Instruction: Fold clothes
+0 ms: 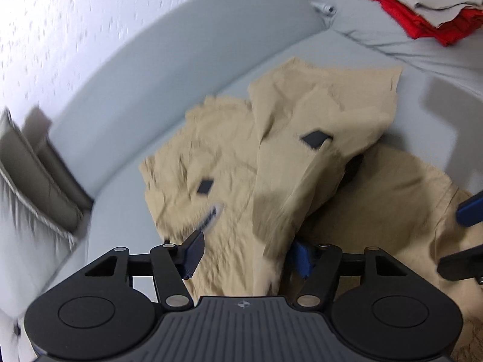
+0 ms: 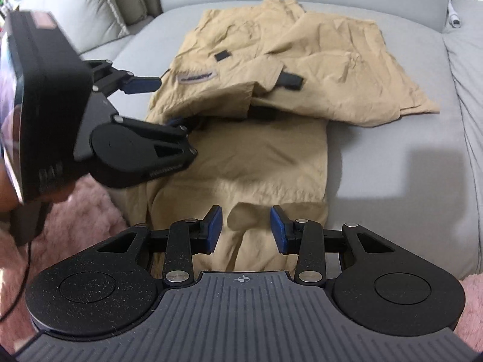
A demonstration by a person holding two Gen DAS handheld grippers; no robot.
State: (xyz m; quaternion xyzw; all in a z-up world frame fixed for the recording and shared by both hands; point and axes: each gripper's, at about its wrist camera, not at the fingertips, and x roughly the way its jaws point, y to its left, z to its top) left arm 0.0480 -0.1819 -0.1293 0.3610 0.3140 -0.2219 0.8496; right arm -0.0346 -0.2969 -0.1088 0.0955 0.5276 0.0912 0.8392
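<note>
While your left gripper (image 2: 169, 102) is gaping around the tan trousers' (image 2: 241, 157) fold, your right gripper (image 2: 246, 229) is hovering wide.

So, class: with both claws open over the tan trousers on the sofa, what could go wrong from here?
1. The left claw is open, one finger tucked under the raised flap of the tan trousers; the flap could flop back unevenly.
2. The right claw straddles only a small ridge, so closing may pinch one layer.
3. The hem hangs off the sofa and might drag everything down.

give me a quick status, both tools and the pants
Left tool open, fabric fold draped between its fingers. Right tool open over the near edge. Tan pants half folded on grey sofa. Nothing blocking.
</note>
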